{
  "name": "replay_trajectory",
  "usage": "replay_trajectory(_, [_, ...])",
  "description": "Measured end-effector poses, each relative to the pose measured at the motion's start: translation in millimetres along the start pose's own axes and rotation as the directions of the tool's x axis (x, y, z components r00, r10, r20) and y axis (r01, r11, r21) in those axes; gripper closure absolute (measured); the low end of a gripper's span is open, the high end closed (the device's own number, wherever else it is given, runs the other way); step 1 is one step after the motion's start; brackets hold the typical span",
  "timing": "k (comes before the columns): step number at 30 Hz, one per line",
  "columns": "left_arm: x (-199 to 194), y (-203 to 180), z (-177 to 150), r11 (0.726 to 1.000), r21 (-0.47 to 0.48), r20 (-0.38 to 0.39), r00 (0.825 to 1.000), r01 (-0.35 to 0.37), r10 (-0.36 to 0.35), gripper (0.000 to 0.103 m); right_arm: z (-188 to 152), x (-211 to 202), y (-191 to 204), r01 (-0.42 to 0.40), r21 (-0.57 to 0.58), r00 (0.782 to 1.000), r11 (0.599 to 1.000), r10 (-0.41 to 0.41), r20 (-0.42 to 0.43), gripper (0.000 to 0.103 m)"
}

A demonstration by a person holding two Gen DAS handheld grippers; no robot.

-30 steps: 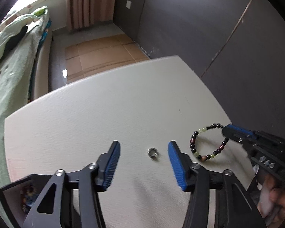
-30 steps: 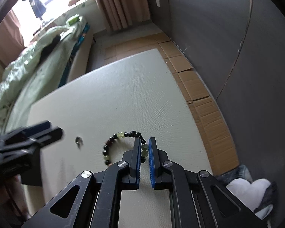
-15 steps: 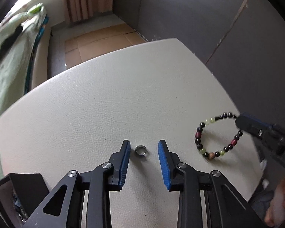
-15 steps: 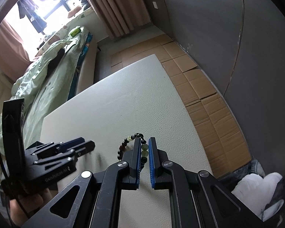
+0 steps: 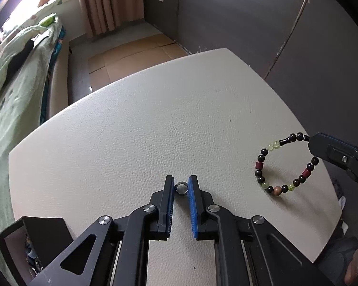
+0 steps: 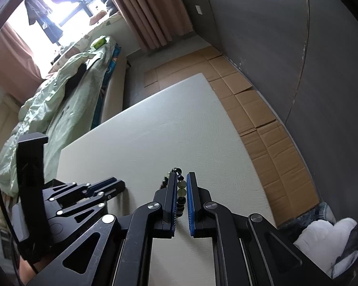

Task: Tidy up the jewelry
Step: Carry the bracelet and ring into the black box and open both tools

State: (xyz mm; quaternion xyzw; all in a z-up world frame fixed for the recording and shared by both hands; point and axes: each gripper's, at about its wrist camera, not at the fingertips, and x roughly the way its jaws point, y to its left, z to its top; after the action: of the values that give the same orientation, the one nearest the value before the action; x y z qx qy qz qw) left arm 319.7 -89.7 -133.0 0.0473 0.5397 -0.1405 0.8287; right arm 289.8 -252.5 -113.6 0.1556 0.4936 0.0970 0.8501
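The left gripper (image 5: 181,189) has closed from wide open onto the ring (image 5: 181,188); the right gripper (image 6: 180,186) lifts the bracelet (image 5: 286,164) clear.

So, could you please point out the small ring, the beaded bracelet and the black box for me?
small ring (image 5: 181,188): left wrist view, on its metal band.
beaded bracelet (image 5: 277,189): left wrist view, on the tan bead.
black box (image 5: 47,236): left wrist view, on its dark wall.

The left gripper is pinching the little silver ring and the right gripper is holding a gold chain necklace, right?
Not quite. The right gripper holds a beaded bracelet of black, pale green and dark red beads, not a gold chain necklace; the left wrist view shows it clearly. The rest is right: the left gripper is pinching the small silver ring.
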Motion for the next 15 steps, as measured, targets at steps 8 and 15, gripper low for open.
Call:
replay_trajectory(8, [-24,6,-1,0.999,-0.031,0.041,0.999,0.019,-0.018,0.090,-3,-12,24,-0.040,-0.050,0.999,0.998,0.042,0.031,0.095])
replay_trajectory(15, [-59,22,-7,0.997,-0.074,0.101,0.995,0.026,-0.018,0.090,-5,-24,42,-0.082,-0.110,0.994,0.990,0.089,0.059,0.095])
